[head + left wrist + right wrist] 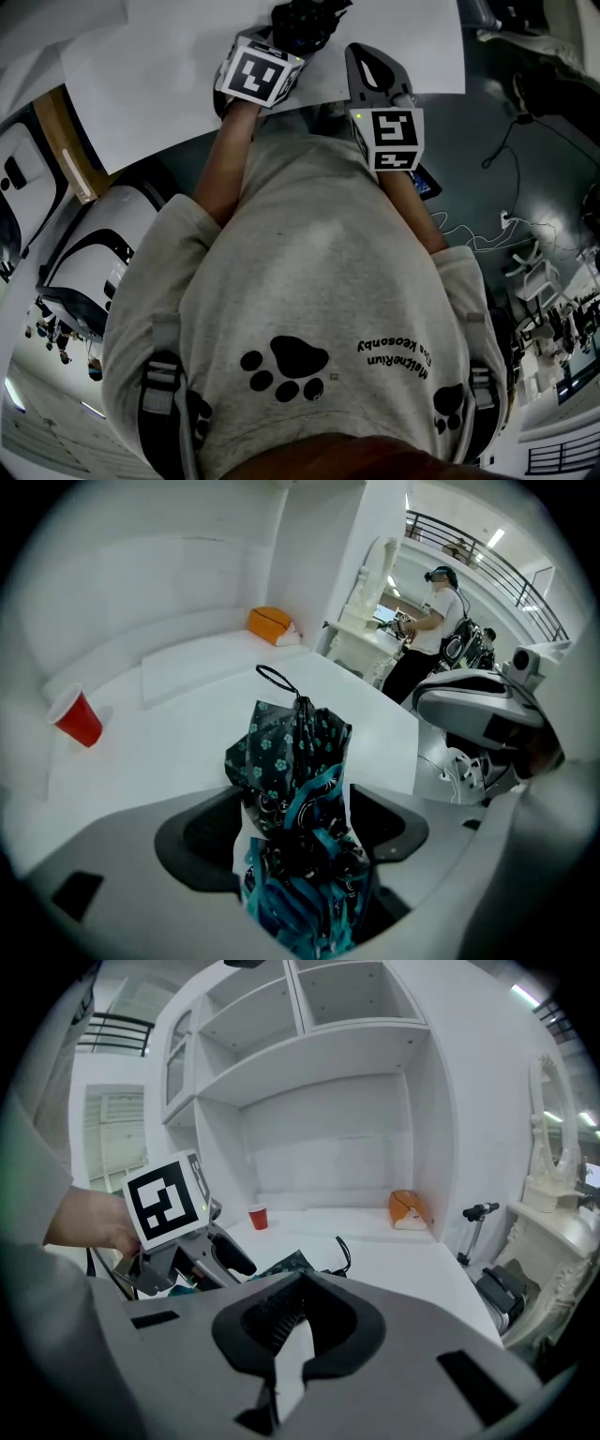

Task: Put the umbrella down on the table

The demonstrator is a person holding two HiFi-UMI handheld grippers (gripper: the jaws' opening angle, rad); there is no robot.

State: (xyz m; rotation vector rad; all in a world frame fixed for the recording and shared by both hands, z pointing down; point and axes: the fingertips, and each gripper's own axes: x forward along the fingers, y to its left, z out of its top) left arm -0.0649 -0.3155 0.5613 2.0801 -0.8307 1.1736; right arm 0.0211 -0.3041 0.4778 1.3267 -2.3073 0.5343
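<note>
Red cup (78,717), orange object (271,625) beyond folded umbrella (295,785), white table (169,757)

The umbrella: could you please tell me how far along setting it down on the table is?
Done, by the look of it: the umbrella lies folded on the table. In hand: nothing is gripped. The left gripper has its jaws apart on either side of the umbrella, and the right gripper is shut and empty. Remaining: only lifting the left gripper clear.
</note>
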